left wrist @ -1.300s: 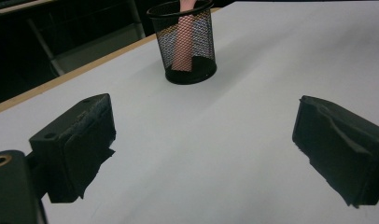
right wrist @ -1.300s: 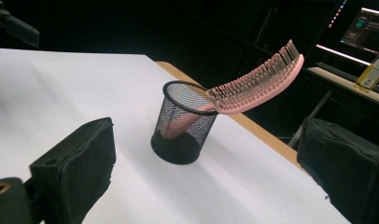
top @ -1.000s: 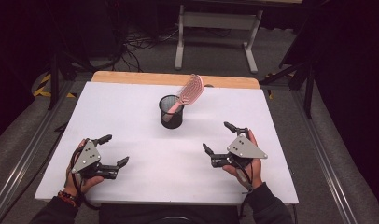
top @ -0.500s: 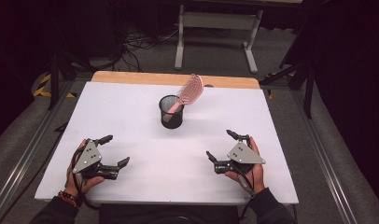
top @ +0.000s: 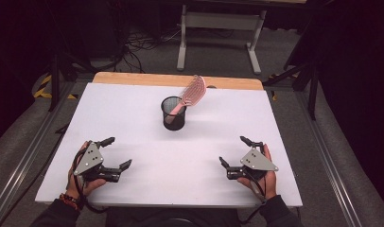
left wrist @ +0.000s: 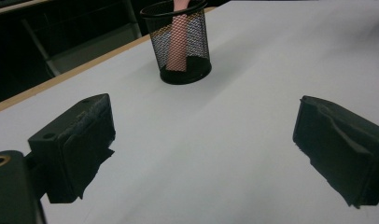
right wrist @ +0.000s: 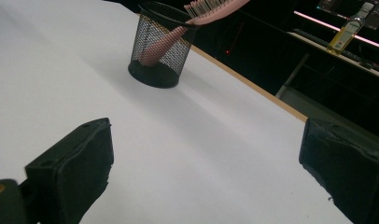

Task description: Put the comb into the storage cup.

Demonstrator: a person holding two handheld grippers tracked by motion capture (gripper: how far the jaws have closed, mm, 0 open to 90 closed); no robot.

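At the near left corner of the white bench (top: 133,109), the left hand-held gripper (top: 115,152) rested on the surface in the person's left hand (top: 81,182), its jaws spread wide with nothing between them; in the left gripper view the two black jaws stood far apart over bare white surface, released. Toward the middle of the bench, nearer its far edge than its near edge, stood a black mesh cup (top: 174,113), upright, well apart from both grippers. A pink hairbrush (top: 189,94) stood in the cup handle down, the handle visible through the mesh in the left gripper view (left wrist: 179,42), and the bristled head leaned out over the rim toward the far right corner. In the right gripper view the mesh cup (right wrist: 160,46) appeared at the upper left, with the hairbrush head (right wrist: 211,8) passing over its rim. A wooden strip (top: 176,80) ran along the far edge of the bench. At the near right corner, the right hand-held gripper (top: 234,152) lay in the person's right hand (top: 266,177), likewise released, its jaws held wide apart above the bare bench and grasping nothing.
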